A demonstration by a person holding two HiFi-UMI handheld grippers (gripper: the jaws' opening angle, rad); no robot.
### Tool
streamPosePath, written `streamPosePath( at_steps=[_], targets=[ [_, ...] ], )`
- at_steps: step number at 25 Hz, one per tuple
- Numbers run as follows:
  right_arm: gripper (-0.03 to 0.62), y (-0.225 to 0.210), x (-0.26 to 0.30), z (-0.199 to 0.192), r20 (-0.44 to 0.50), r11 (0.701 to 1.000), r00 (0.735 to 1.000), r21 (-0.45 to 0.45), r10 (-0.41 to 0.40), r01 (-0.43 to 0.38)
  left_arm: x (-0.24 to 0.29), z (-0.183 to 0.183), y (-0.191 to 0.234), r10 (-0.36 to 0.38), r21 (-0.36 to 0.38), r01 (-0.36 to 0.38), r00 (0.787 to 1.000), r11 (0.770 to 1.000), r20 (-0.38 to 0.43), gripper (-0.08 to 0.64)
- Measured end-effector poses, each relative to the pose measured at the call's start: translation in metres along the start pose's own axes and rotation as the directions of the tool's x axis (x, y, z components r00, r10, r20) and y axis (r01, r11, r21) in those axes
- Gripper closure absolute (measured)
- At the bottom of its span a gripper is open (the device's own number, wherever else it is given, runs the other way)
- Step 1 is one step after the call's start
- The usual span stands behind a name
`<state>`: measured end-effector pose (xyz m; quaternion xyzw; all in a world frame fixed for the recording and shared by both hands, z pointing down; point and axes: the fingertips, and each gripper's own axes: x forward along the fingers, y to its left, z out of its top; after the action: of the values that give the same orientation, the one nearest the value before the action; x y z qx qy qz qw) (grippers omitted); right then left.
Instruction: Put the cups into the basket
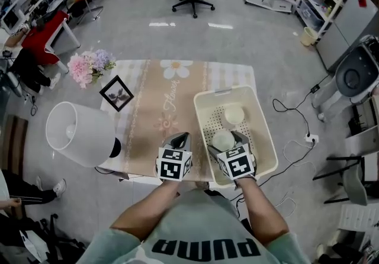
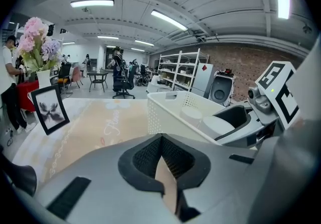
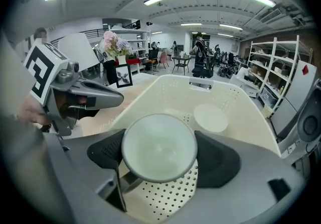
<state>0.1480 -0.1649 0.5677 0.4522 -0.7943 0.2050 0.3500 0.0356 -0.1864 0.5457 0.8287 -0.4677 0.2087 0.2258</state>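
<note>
Cup clamped, right gripper, seemingly inside basket near second cup; left gripper closed.

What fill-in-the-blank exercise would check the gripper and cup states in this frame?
1. The right gripper is shut on a white ____.
2. A second one lies inside the perforated ____.
3. The left gripper has its jaws ____, with nothing between them.
Missing words: cup; basket; shut.
</note>
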Motion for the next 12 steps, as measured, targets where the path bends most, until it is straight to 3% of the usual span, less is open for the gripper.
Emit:
streamPosePath(
  at_steps=[12],
  targets=[
    [0.199,-0.007,0.032,-0.012,-0.086,1.000,0.996,-0.016,0.008,-0.010,0.009,-0.008,0.001,0.009,-0.021,-0.009,0.999,1.000,-0.031,0.555]
  ],
)
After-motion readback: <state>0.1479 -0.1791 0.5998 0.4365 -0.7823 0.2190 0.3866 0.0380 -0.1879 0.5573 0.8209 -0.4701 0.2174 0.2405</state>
